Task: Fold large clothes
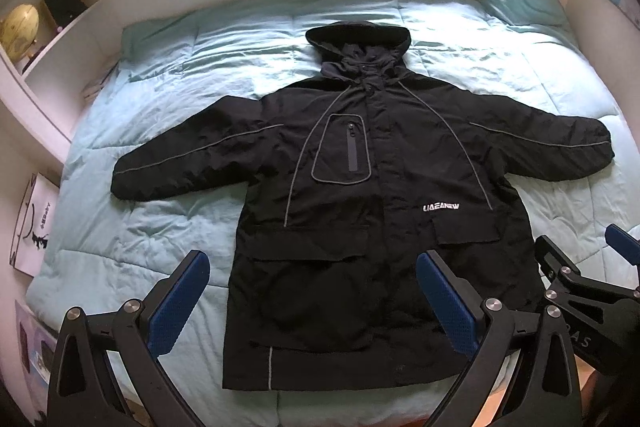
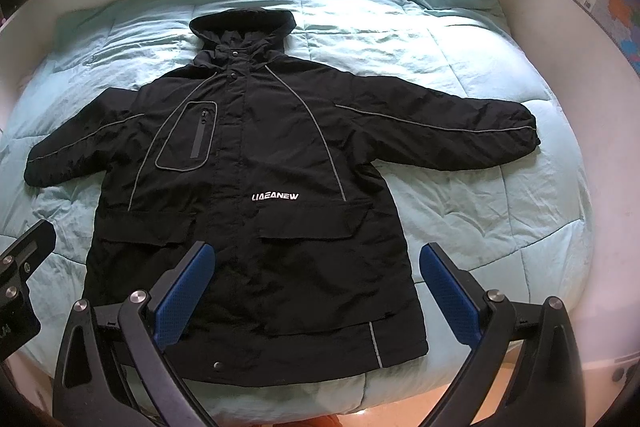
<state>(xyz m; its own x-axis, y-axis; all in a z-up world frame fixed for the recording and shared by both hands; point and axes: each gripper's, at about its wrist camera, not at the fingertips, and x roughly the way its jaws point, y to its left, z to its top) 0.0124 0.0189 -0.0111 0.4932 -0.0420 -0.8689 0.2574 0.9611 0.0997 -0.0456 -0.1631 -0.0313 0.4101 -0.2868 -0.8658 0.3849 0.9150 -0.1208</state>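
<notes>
A black hooded jacket (image 1: 372, 195) lies spread flat on the pale turquoise quilt (image 1: 168, 227). Left gripper (image 1: 313, 301) and right gripper (image 2: 316, 293) hover above its hem, jaws apart, empty

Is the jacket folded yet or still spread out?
Spread flat: jacket lies front up on the bed, both sleeves out, hood extended.

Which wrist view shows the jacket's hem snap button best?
The right wrist view. The snap button sits clear on the jacket hem, between the open right gripper fingers. In the left wrist view the hem shows, but no snap can be made out there.
</notes>
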